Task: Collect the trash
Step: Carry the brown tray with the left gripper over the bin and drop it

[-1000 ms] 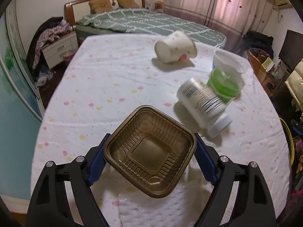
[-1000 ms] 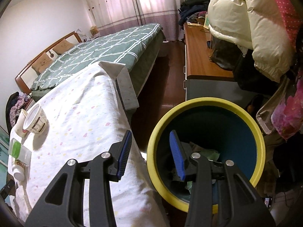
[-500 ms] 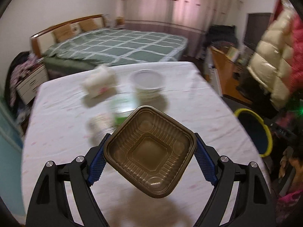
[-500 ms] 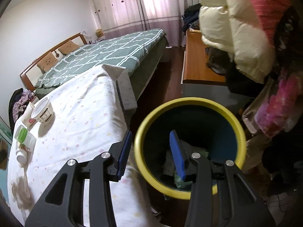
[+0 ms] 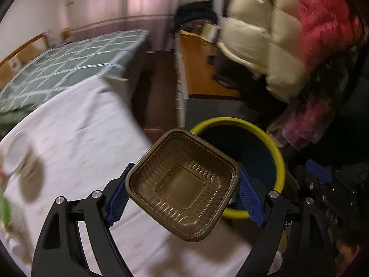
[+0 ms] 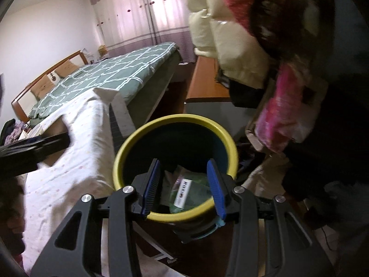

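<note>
Bedroom, cloth-covered table (image 5: 76, 124) at left of frame. Since a second ago the left gripper (image 5: 182, 192), clamped on the brown plastic tray (image 5: 182, 192), has swung from over the table to the yellow-rimmed bin (image 5: 280, 159), centre-right; release looks imminent. The right gripper (image 6: 183, 188) hangs half-open and empty above the bin.

Room's pretty dim, most of the light is a pinkish glow through the curtains (image 6: 147, 23) at the back. Left wrist view is badly motion-smeared, the counter (image 5: 76, 124) and hanging jackets (image 5: 276, 37) are mush. Right wrist view is sharper. Heavy fisheye bend, black vignette in the corners.
</note>
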A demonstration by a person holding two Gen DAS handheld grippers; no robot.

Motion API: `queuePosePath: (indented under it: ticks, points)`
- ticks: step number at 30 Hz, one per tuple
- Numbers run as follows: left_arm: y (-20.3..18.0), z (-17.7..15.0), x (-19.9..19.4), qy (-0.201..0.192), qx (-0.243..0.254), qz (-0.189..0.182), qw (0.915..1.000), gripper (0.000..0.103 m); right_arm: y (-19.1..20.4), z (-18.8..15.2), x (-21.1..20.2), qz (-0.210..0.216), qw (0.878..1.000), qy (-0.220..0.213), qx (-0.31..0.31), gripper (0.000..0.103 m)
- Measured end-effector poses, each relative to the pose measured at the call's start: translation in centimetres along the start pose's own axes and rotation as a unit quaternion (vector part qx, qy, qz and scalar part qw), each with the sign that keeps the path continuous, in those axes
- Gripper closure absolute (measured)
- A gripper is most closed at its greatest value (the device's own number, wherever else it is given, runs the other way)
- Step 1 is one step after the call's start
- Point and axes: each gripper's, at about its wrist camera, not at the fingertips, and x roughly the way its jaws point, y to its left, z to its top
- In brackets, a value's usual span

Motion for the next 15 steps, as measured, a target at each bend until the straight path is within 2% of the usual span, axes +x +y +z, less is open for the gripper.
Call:
queuePosePath:
  ticks: [3, 7, 11, 15]
  points:
    - [-3.5, 1.5, 3.2, 0.017, 0.028, -0.015, 0.9994, 0.02, -1.4, -0.5, -0.3, -0.007, 1.0, 0.0, 0.008, 0.061]
    - [-5.8, 2.1, 6.0, 0.033, 0.045, -0.022, 0.9982, 0.019, -2.7, -0.8, -0.8, -0.018, 1.0, 0.0, 0.018, 0.058]
    - [-7.3, 2.4, 8.0, 0.048, 0.054, -0.024, 0.9971, 0.017, -3.2, -0.9, -0.8, -0.024, 0.999, 0.001, 0.025, 0.057]
    - [-6.8, 2.4, 7.8, 0.047, 0.044, -0.021, 0.9977, 0.013, -3.2, -0.8, -0.8, -0.026, 0.999, 0.002, 0.025, 0.056]
